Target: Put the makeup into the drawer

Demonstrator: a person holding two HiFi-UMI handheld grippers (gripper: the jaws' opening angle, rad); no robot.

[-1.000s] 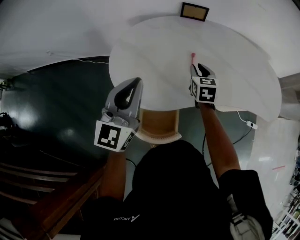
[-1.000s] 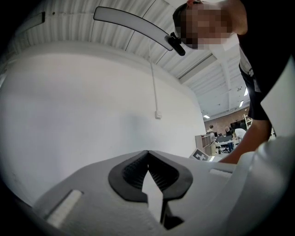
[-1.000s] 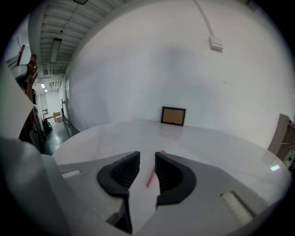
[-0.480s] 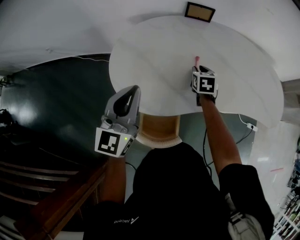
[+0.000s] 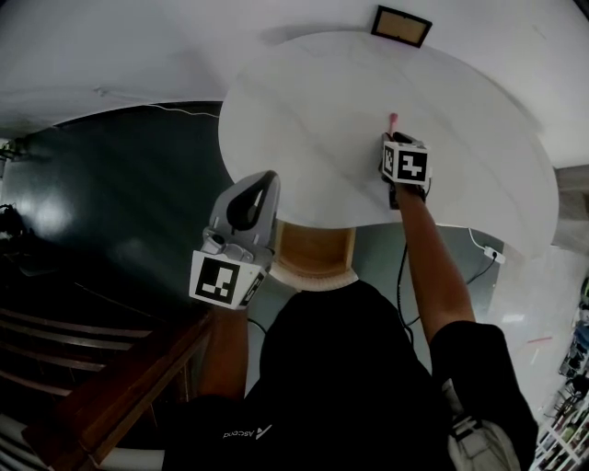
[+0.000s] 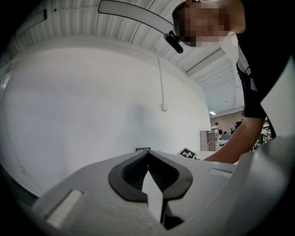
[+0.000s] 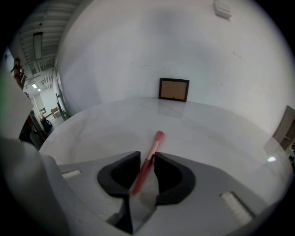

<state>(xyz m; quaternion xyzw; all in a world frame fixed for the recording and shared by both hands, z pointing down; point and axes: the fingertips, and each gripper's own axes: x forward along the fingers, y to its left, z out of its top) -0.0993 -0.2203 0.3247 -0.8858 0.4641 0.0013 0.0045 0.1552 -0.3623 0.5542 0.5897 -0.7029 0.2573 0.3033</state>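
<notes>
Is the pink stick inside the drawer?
No, the pink stick lies on the white table, outside the open drawer.

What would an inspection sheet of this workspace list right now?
Surface: round white table.
Job's things: pink makeup stick lying on the table; drawer below the near edge, open, nothing seen in the visible part.
Clutter: picture frame at the table's far edge.
Grippers: right claw open, has just been closing, astride the makeup stick; left claw shut, empty, left of the drawer.
Cables: white cable on the floor, right side.
Surroundings: dark floor, white wall.
</notes>
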